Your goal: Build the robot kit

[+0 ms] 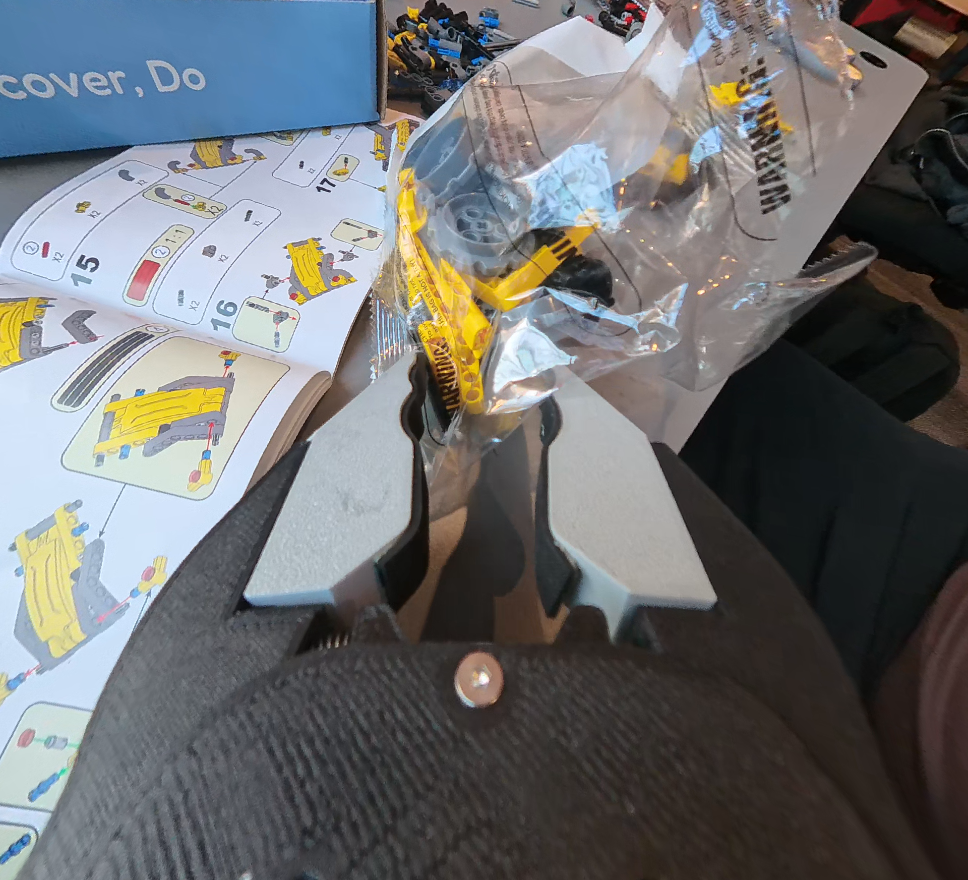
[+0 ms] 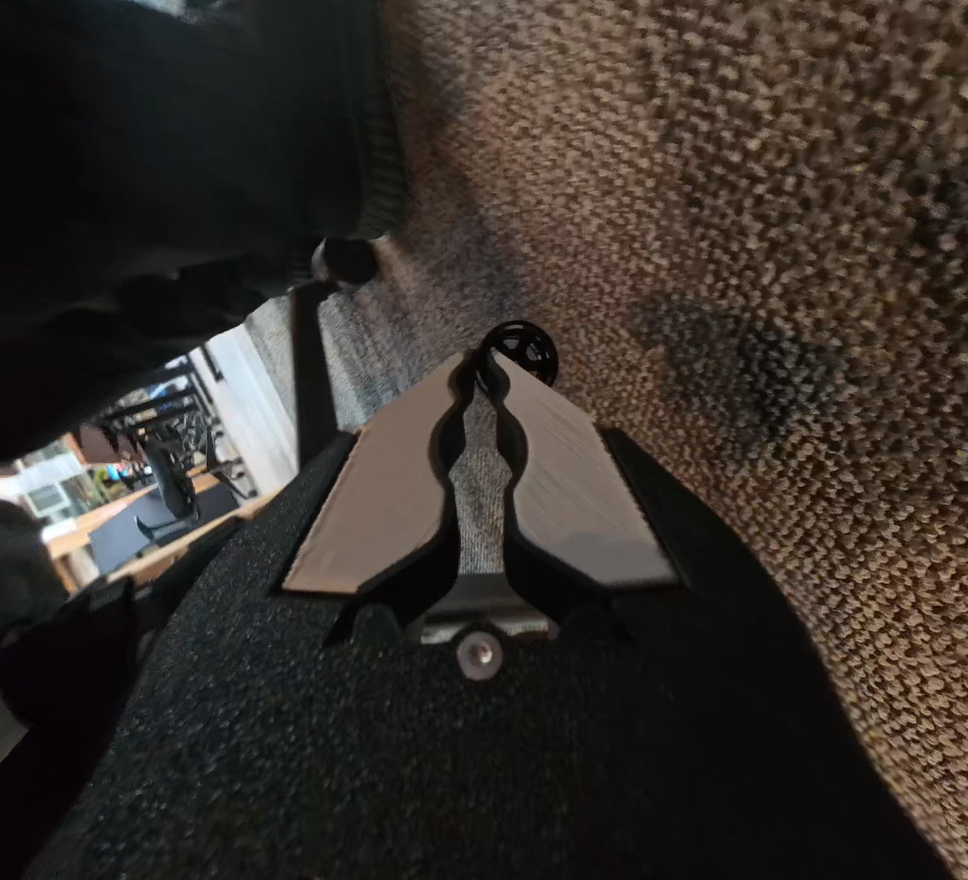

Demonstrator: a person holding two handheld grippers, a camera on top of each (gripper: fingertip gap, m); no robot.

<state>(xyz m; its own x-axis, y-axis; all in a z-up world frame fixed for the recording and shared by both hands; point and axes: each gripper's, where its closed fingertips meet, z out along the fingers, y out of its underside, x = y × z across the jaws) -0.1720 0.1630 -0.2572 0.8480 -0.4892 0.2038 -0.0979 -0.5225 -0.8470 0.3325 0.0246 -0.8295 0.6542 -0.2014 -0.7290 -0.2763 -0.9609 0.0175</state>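
Left gripper [image 1: 484, 414] up off the table [image 1: 864, 84], jaws pinching lower end of a crinkly clear plastic bag [image 1: 602, 205] w/ yellow beams, grey wheel hubs, black bits inside; bag looks torn open at top. Beside it: open instruction booklet [image 1: 173, 310], glossy pages; blue cardboard box [image 1: 188, 69]; loose small parts [image 1: 450, 42] in yellow, black, blue heaps. Right gripper [image 2: 484, 373] down by nubby brown carpet [image 2: 733, 147], jaws pressed together on a small black spoked wheel [image 2: 521, 349], round, hard-looking. Frame blurred.
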